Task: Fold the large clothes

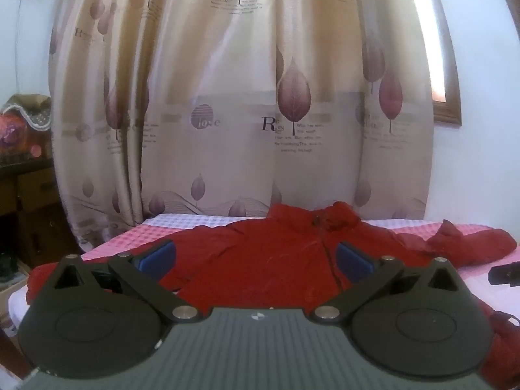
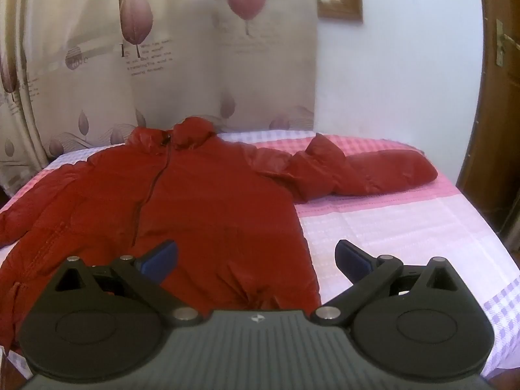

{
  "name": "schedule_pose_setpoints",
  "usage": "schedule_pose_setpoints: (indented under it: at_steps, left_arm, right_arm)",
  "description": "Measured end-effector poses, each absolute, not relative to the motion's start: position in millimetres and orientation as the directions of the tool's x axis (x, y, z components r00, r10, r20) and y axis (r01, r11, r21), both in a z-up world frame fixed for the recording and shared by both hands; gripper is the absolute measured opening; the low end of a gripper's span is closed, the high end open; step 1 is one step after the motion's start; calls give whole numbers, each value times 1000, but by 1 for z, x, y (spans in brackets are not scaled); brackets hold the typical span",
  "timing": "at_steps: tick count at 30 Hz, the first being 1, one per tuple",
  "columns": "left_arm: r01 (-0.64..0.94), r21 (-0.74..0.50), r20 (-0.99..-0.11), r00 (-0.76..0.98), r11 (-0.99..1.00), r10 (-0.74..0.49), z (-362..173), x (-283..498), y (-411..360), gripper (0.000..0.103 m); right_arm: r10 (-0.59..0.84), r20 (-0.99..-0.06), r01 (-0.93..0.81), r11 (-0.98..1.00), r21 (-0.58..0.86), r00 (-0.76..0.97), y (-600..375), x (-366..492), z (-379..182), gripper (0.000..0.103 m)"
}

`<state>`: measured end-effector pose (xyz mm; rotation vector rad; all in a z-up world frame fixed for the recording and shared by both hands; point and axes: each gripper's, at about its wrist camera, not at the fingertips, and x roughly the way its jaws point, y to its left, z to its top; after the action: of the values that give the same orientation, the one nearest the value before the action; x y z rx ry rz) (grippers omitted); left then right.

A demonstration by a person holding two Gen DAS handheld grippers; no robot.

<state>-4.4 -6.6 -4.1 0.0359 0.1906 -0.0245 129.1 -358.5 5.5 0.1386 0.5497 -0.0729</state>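
A bed covered with a pink, white and lilac checked sheet fills the lower room, with a long cream curtain printed with plum-coloured leaves hanging behind it. Spread across the bed lies the task's thing, a red puffer jacket, front up, zipper closed, collar toward the curtain and hem toward the cameras. One sleeve stretches out over the sheet on the right of the right wrist view, kinked near the elbow; the other runs off toward the left edge.

The jacket looks padded and light for its bulk, soft and springy, so folds will likely puff back up unless pressed flat. Its shell appears smooth and slightly shiny, probably slippery between pads. The firmer spots to take hold seem to be the cuffs, the hem corners and the shoulder seams, where layers are stitched together.

The left gripper hovers above the jacket's chest with its jaws spread wide and nothing between them. The right gripper hangs over the hem corner, equally wide and empty.

On the curtain, a large "R" and the word "love" can be read; the smaller lines are too blurred.
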Motion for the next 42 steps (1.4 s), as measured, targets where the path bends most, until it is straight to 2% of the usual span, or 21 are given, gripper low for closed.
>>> schedule_pose_setpoints:
  at_steps: [20,27,42]
  left_arm:
    - [29,39,-239,971,999,-19,-12,7,-17,103]
    - [27,51,-231,973,998,-14,-13,3,-18,103]
    - [-38,62,-291,955,997,54,-10,15,-9,103]
  right_arm:
    - [-32,-554,123,984,128,832,-366,138,-10,103]
    - [-40,-552,129,984,124,833,-367,137,-9,103]
    - [15,-532,78,985,152,846,-361,129,-4,103]
